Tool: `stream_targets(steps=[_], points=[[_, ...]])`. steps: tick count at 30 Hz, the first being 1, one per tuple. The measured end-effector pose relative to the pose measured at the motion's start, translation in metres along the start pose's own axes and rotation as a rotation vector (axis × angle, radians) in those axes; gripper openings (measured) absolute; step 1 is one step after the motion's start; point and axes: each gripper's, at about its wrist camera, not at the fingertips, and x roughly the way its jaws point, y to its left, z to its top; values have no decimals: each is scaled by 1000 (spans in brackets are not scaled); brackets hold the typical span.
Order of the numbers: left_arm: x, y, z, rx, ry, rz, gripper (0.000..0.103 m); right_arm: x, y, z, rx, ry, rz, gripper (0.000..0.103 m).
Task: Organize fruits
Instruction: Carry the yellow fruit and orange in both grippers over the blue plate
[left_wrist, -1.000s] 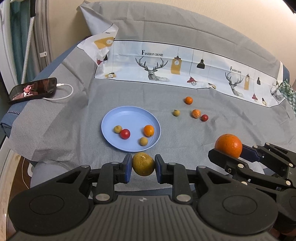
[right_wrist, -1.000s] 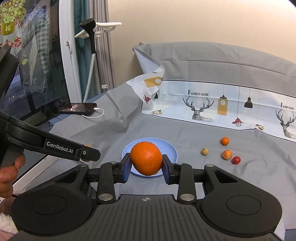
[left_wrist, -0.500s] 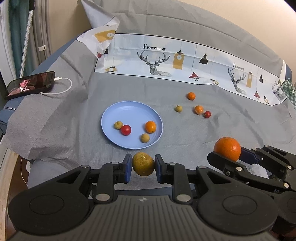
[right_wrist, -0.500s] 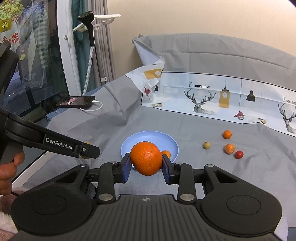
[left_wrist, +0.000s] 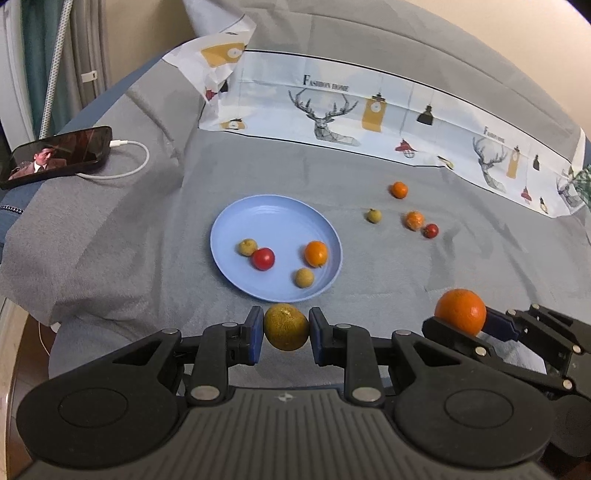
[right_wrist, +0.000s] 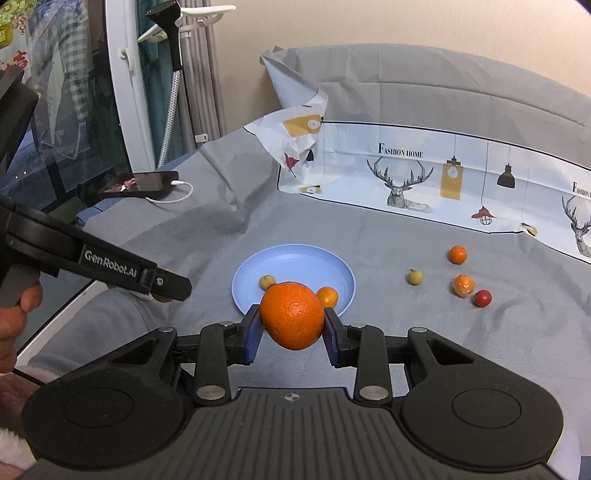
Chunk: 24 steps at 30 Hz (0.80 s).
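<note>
Now, my left gripper (left_wrist: 286, 332) is clamped on a greenish-brown fruit (left_wrist: 286, 327), both blue pads pressed against its sides, just short of the near rim of the blue plate (left_wrist: 273, 218). My right gripper (right_wrist: 291, 325) is clamped on a large orange (right_wrist: 291, 320), pads tight on both flanks.

Left wrist view: the plate's contents are all visible. A small tan fruit (left_wrist: 247, 246) touches a red fruit (left_wrist: 263, 259) at about 8 o'clock on the plate; a small orange fruit (left_wrist: 316, 253) sits at 4 o'clock and another tan fruit (left_wrist: 304, 277) at 5 o'clock. My right gripper with its orange shows at the view's 4 o'clock, beside the plate and off it.

Right wrist view: the held orange covers the plate's near part, so only one tan fruit (right_wrist: 266, 281) and the small orange fruit (right_wrist: 327, 296) show there. This view alone shows my left hand (right_wrist: 14, 321) on the left gripper's handle at 9 o'clock; the fruit in that gripper is mostly hidden behind its finger.

Both views show four loose fruits on the grey cloth (left_wrist: 369, 266) at 2 o'clock of the plate: an orange one (left_wrist: 399, 189), a tan one (left_wrist: 374, 215), a second orange one (left_wrist: 413, 220) and a red one (left_wrist: 430, 230), the last two just beside each other. A phone (left_wrist: 55, 157) on a white cable lies well apart, at 10 o'clock.
</note>
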Motion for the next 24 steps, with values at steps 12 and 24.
stream_targets(steps=[12, 24], points=[[52, 15, 44, -30, 21, 63, 29, 55, -9, 14, -2, 45, 10, 36], [133, 23, 79, -19, 93, 104, 29, 140, -24, 27, 22, 145, 28, 36]])
